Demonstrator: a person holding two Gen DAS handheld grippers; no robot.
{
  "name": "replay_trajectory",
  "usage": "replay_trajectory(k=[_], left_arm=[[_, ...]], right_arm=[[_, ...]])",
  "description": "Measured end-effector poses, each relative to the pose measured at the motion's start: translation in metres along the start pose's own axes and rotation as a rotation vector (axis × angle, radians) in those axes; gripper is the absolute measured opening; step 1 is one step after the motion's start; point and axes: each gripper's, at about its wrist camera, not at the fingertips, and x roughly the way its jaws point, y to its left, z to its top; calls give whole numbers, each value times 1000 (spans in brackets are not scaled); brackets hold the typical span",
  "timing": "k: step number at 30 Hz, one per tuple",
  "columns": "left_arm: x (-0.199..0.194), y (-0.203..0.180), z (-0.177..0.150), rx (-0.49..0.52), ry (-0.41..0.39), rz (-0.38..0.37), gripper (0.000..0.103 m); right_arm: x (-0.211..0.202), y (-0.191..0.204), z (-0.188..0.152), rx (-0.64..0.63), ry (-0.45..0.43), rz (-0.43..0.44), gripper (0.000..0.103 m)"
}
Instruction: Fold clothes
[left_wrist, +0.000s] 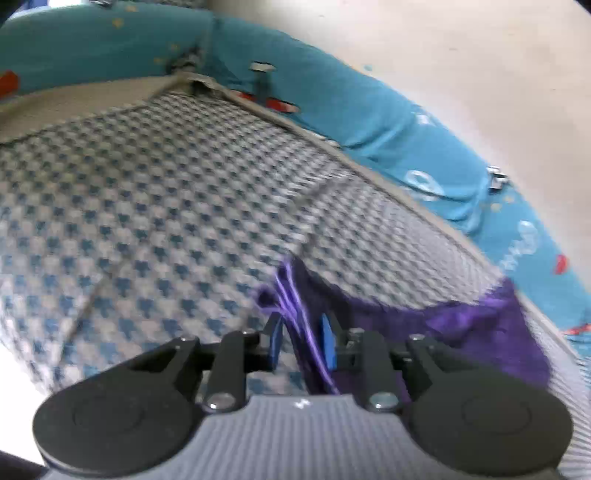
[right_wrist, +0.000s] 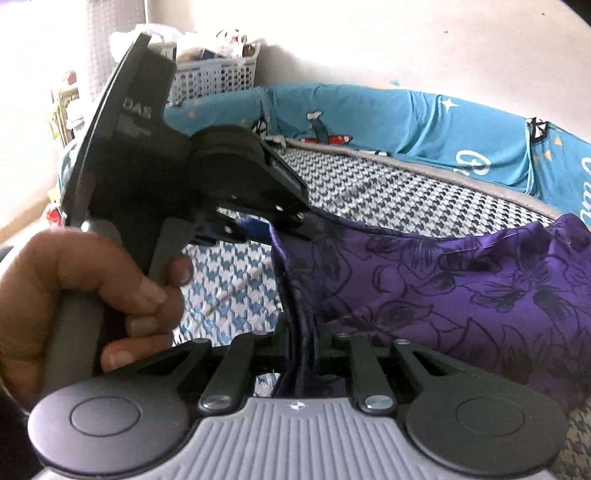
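A purple garment with a dark flower print (right_wrist: 461, 280) hangs over a houndstooth mattress (left_wrist: 166, 206). My left gripper (left_wrist: 303, 341) has its blue pads close on a bunched purple edge of the garment (left_wrist: 480, 332), which trails off to the right. In the right wrist view the left gripper (right_wrist: 258, 225) is seen from the side, held by a hand, pinching the garment's upper edge. My right gripper (right_wrist: 301, 347) is shut on a lower fold of the same edge; its fingertips are hidden by the cloth.
A teal padded bumper with cartoon prints (left_wrist: 332, 96) runs round the mattress, also in the right wrist view (right_wrist: 424, 122). A white laundry basket (right_wrist: 218, 77) stands behind it against a pale wall.
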Motion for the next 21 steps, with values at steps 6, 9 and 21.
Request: replay_trajectory(k=[6,9,21], left_arm=[[-9,-3,0,9,-62,31,37],[-14,-10,-2,31,-78,10,41],[2,-60,-33,167,5,-117,64]], right_arm=[[-15,-4,-4,-13,-30,30,23],[-25,-13,-3,0,-44,21,23],[-50,-76,-18,97,-35,-141,25]])
